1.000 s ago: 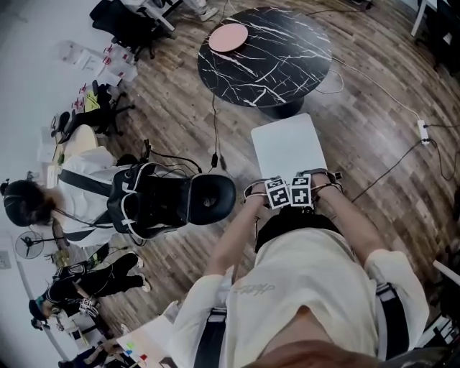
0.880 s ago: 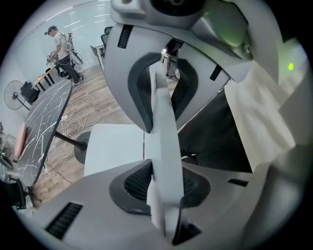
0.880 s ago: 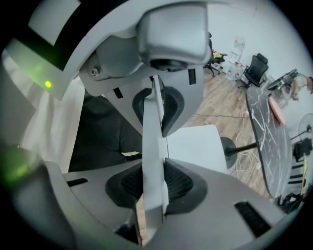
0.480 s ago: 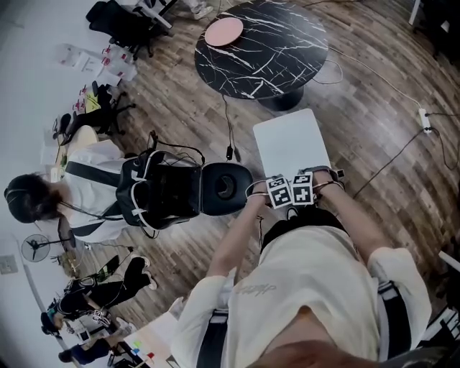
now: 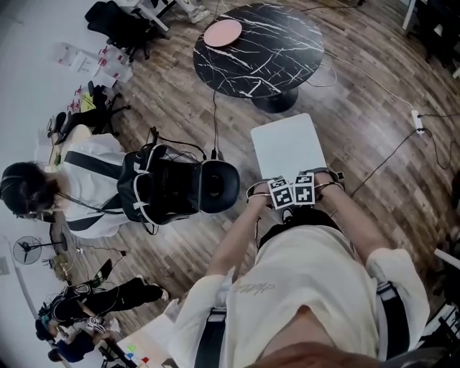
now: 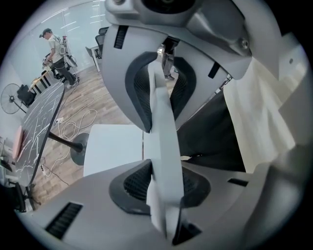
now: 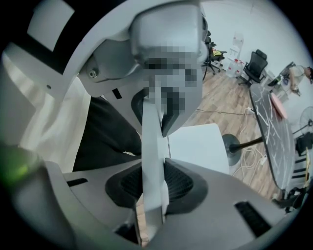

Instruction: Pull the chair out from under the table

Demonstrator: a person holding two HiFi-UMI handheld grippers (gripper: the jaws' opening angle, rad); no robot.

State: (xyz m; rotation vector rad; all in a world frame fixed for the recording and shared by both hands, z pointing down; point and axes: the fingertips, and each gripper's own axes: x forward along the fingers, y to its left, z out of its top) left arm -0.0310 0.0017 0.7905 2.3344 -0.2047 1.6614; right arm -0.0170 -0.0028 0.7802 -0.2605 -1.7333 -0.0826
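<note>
The white chair stands on the wood floor just in front of me, its seat toward the round black marble table and apart from the table's base. My left gripper and right gripper sit side by side on the top edge of the chair's back. In the left gripper view the left gripper is shut on the thin white backrest panel, with the seat beyond. In the right gripper view the right gripper is shut on the same panel, and the seat lies past it.
A person with a black backpack bends close at the left of the chair. A pink disc lies on the table. Cables and a power strip run over the floor at right. Office chairs stand at the far left.
Both grippers and the chair have drawn slightly back from the table, widening the gap to its base. The person with the backpack has shifted about at the left.
</note>
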